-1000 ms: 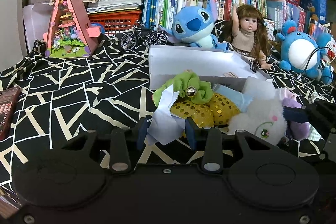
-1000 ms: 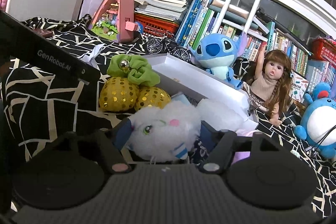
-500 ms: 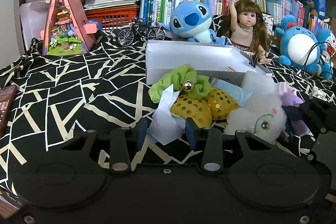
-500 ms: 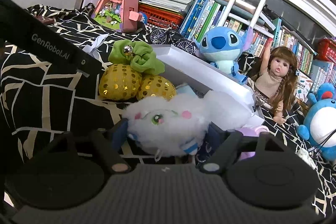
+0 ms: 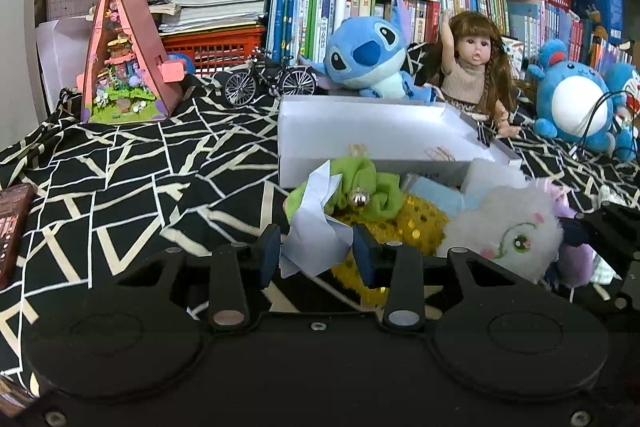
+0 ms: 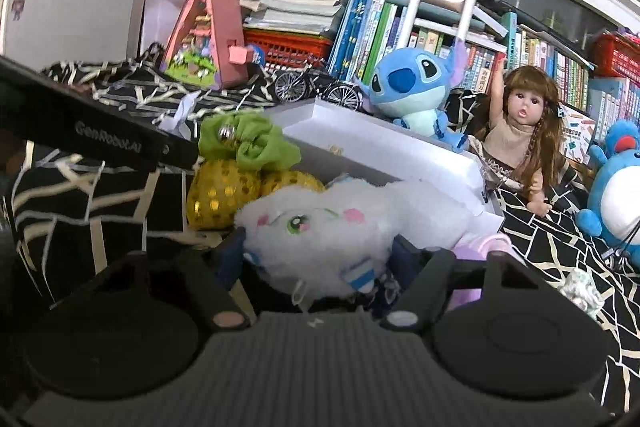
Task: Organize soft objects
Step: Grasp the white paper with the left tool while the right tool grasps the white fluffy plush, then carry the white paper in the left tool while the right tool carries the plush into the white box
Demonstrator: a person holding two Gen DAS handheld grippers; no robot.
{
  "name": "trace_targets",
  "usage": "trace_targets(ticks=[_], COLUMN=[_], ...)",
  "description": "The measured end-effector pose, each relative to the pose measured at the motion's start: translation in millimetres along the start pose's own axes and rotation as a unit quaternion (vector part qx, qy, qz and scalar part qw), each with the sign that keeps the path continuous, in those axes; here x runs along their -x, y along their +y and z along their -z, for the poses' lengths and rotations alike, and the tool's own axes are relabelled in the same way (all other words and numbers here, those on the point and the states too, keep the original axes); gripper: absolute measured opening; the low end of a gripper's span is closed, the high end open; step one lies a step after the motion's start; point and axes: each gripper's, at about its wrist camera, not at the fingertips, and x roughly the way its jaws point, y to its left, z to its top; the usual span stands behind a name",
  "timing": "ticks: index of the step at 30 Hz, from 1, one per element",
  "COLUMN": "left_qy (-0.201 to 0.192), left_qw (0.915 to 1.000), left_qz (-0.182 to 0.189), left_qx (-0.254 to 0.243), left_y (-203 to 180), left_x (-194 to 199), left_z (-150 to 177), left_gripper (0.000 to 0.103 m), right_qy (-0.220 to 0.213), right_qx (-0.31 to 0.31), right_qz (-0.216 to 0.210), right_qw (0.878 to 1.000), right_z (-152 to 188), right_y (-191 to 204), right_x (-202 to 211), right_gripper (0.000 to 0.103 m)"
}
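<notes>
1. The left gripper (image 5: 316, 253) pinches a crumpled white paper (image 5: 316, 227) between its blue pads, just in front of the white box (image 5: 360, 123).
2. The right gripper (image 6: 318, 259) has just been closing its jaws; the white plush (image 6: 328, 227) sits between them, both pads against its fur.
3. The white plush lies at the box's front edge, touching the gold sequin toy (image 6: 224, 193).
4. The gold toy, with a green bow (image 6: 248, 143) and a silver bell on top, lies against the box's front wall.
5. A blue plush (image 5: 368, 59) and a doll (image 5: 476, 67) sit right behind the box on the black patterned cloth (image 5: 120, 179).
</notes>
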Motion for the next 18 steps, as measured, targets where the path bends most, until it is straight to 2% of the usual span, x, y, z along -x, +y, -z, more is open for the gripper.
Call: trace_targets(ticks=[9,18], left_qy=[-0.015,0.006], left_qw=[0.9997,0.9986], left_qz=[0.02,0.05], left_qx=[0.001,0.015], left_y=[-1,-2], left_x=[-4,-29], left_z=[-32,-75], left_gripper=[0.038,0.038], right_qy=[-0.011,0.002], right_qx=[-0.059,-0.135], right_qz=[-0.004,-0.001], right_qw=[0.998,0.991], right_z=[-26,-52], right_y=[-21,-68], right_x=[7,-6], right_gripper=[0.074,0.074])
